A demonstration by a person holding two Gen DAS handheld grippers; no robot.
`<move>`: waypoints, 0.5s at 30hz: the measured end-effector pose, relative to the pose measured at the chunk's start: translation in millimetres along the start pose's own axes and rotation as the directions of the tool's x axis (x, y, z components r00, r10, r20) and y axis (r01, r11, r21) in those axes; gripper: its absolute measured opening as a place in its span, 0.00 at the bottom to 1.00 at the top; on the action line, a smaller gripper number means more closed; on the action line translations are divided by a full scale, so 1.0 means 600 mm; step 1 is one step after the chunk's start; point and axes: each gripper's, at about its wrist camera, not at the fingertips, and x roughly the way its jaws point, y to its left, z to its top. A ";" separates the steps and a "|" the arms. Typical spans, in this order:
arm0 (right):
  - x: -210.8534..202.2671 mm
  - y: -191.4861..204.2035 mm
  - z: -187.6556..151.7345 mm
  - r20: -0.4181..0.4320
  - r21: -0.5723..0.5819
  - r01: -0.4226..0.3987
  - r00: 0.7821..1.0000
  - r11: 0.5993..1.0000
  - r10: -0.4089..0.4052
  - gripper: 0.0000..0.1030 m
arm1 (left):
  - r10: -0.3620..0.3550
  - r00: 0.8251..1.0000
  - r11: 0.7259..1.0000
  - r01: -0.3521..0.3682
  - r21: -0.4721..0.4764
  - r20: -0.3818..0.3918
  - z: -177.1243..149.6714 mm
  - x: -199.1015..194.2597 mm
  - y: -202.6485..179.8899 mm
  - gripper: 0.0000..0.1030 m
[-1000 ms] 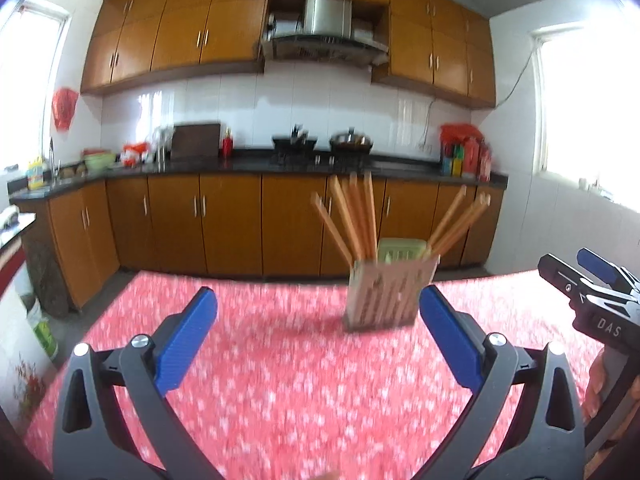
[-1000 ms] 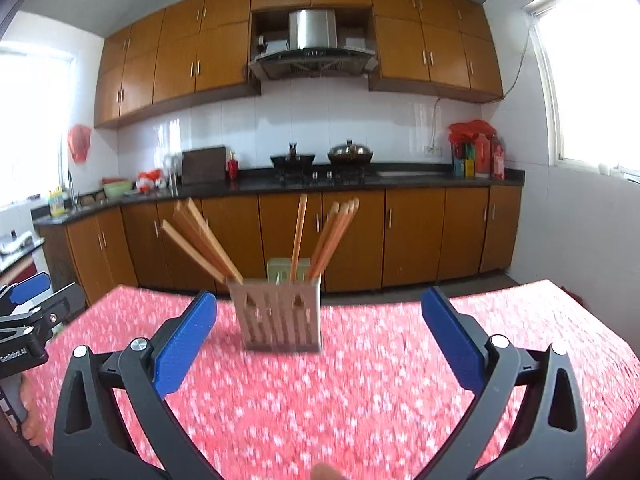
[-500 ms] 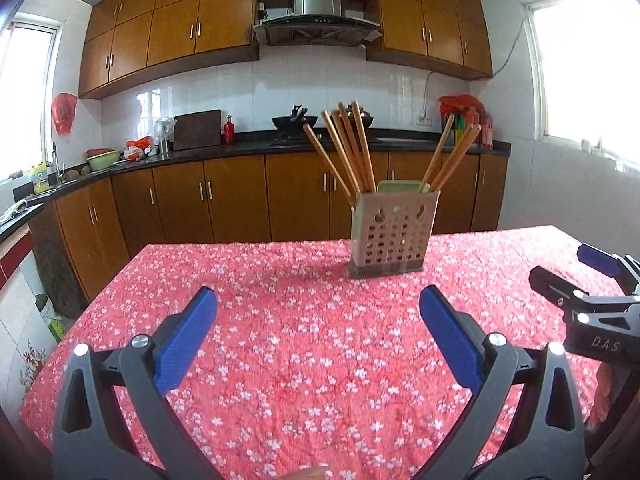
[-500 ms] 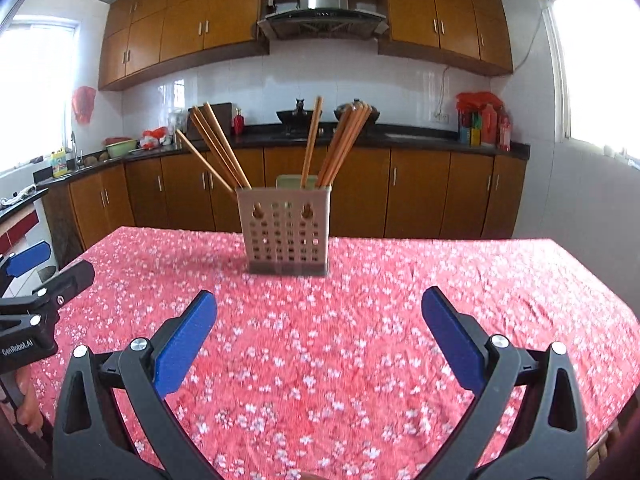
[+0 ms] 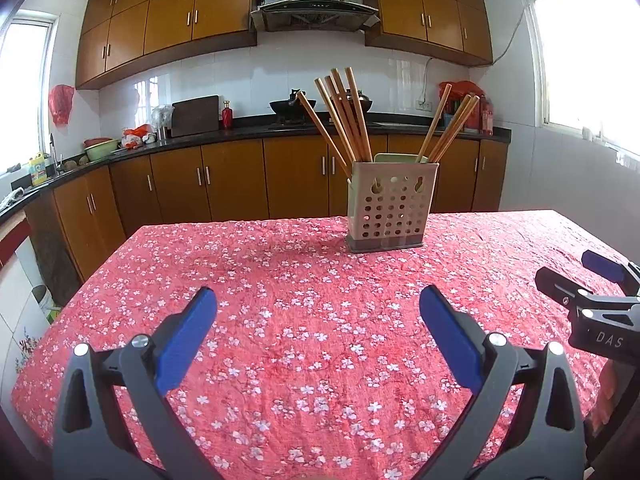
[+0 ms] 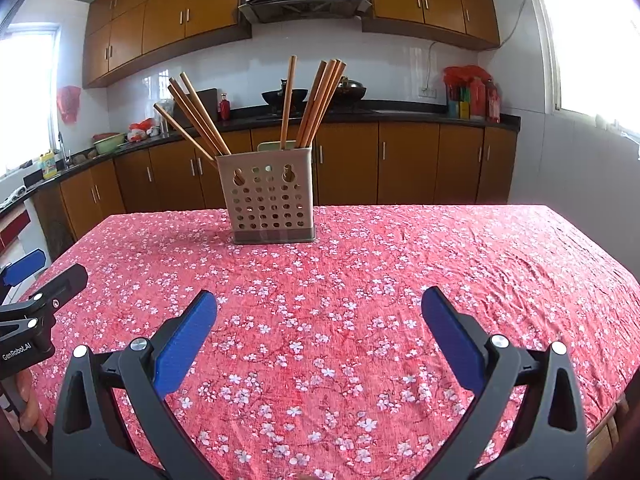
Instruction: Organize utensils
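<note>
A beige perforated utensil holder (image 5: 390, 208) (image 6: 270, 202) stands upright on the far middle of the table. Several wooden chopsticks (image 5: 346, 114) (image 6: 316, 102) lean out of it in two fans, left and right. My left gripper (image 5: 318, 326) hovers open over the near part of the table, well short of the holder, nothing between its blue pads. My right gripper (image 6: 320, 328) is likewise open and empty, also well back from the holder. Each gripper shows at the edge of the other's view: the right one (image 5: 580, 276), the left one (image 6: 40, 272).
A red flowered tablecloth (image 5: 304, 320) (image 6: 400, 264) covers the table. Behind it runs a kitchen counter (image 5: 240, 128) with wooden cabinets, a stove with pots and a range hood. Windows are on both side walls. A hand (image 6: 24, 400) holds the left gripper.
Both wrist views have tilted downward and settled, so the holder sits higher in frame and more tablecloth shows. Motion blur is gone. Both grippers stay open.
</note>
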 end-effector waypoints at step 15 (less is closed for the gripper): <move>0.001 -0.007 0.000 -0.006 0.009 -0.003 1.000 1.000 0.003 0.98 | -0.003 1.000 1.000 0.003 -0.009 -0.007 -0.002 0.003 -0.004 0.96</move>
